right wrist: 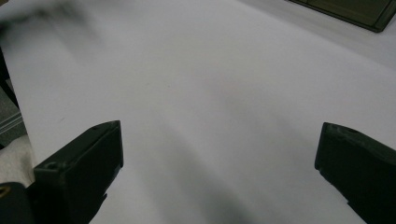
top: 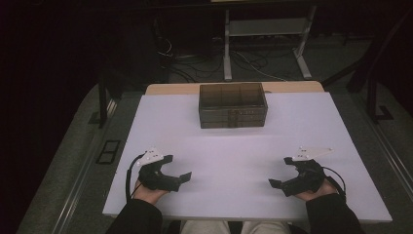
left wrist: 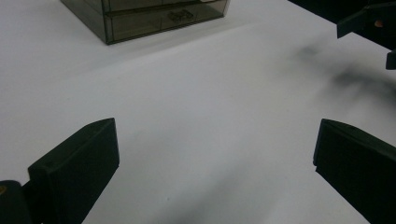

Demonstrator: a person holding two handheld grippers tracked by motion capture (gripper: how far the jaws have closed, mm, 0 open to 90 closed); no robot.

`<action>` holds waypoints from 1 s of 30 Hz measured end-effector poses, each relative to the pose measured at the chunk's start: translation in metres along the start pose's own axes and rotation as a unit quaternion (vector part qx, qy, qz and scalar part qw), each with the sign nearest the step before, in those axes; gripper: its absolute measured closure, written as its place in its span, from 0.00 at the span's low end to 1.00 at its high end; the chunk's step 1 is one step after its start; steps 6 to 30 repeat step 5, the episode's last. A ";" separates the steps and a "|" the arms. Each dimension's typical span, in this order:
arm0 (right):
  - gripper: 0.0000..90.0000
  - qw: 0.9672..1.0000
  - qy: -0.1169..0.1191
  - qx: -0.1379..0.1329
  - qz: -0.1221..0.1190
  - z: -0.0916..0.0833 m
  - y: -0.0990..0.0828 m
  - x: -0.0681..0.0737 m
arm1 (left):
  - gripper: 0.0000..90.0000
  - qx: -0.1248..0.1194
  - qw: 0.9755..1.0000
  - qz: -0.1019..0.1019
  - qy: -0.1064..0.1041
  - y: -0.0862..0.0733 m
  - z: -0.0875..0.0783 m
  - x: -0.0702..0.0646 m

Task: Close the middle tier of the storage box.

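A dark, see-through drawer box stands at the back middle of the white table. My left gripper rests low over the near left of the table, open, with nothing between its jaws. My right gripper mirrors it at the near right, also open and holding nothing. In the left gripper view, the left gripper has its jaws spread wide over bare table, with the box far ahead and the right gripper at the top right. In the right gripper view, the right gripper also has its jaws wide apart, and a corner of the box shows at the top right.
A wooden strip runs along the table's far edge. Beyond it, a white metal stand and loose cables sit on the grey floor. The person's dark sleeves come in over the table's near edge.
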State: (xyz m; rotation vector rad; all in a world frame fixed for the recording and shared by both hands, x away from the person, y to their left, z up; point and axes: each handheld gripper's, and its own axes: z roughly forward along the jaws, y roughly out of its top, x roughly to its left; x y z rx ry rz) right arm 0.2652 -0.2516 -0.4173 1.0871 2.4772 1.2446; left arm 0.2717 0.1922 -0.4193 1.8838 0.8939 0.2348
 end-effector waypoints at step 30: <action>0.01 1.000 0.000 -0.002 0.001 -0.001 0.000 0.001 | 0.00 0.005 1.000 0.004 -0.003 -0.005 -0.002 -0.002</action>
